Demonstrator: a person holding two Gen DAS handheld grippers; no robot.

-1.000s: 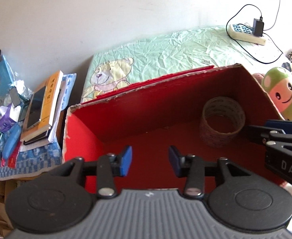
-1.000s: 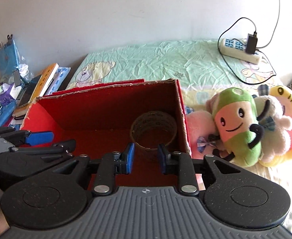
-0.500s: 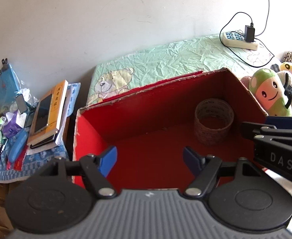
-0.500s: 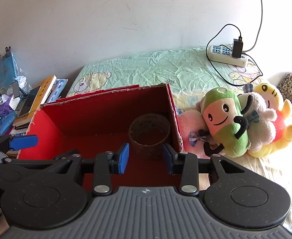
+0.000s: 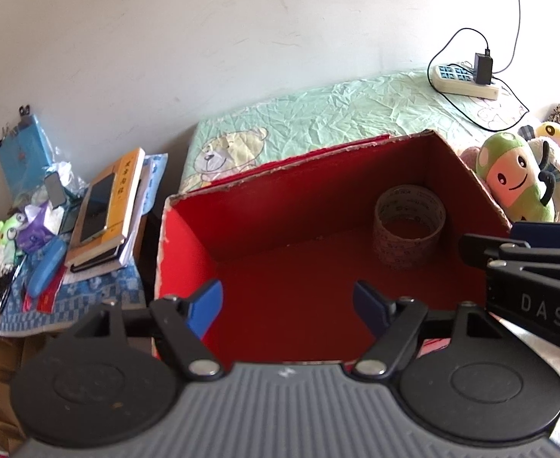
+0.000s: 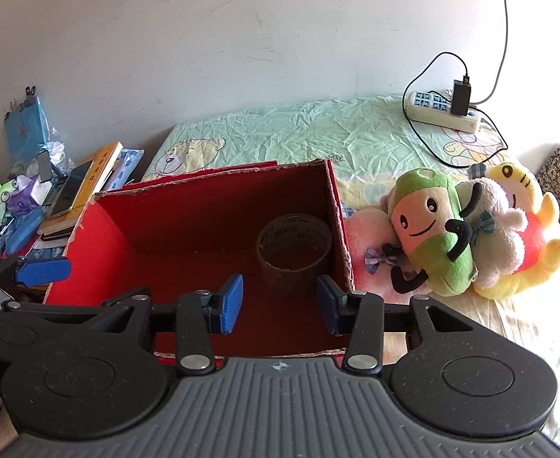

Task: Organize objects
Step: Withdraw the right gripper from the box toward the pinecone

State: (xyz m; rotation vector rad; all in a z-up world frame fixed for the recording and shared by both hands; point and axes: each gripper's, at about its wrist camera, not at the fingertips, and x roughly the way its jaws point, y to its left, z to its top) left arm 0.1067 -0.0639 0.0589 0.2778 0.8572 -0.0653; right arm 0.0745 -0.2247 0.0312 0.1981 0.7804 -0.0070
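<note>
Off to my left I see a cluttered side table covered by a blue checked cloth (image 5: 89,286), with a stack of books (image 5: 108,213) and a phone (image 5: 96,206) lying on top. A white power strip (image 6: 442,110) with a black charger (image 6: 460,95) plugged in rests on the green bedsheet (image 6: 318,133) near the wall (image 6: 241,38).

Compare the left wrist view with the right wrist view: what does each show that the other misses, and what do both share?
Only the left wrist view shows the right gripper from the side. Only the right shows the whole yellow plush, plus the left gripper at its edge. Both share the red box, the tape roll in it, the green plush and the power strip. Both grippers' fingers have just been opening, with nothing between them.
</note>
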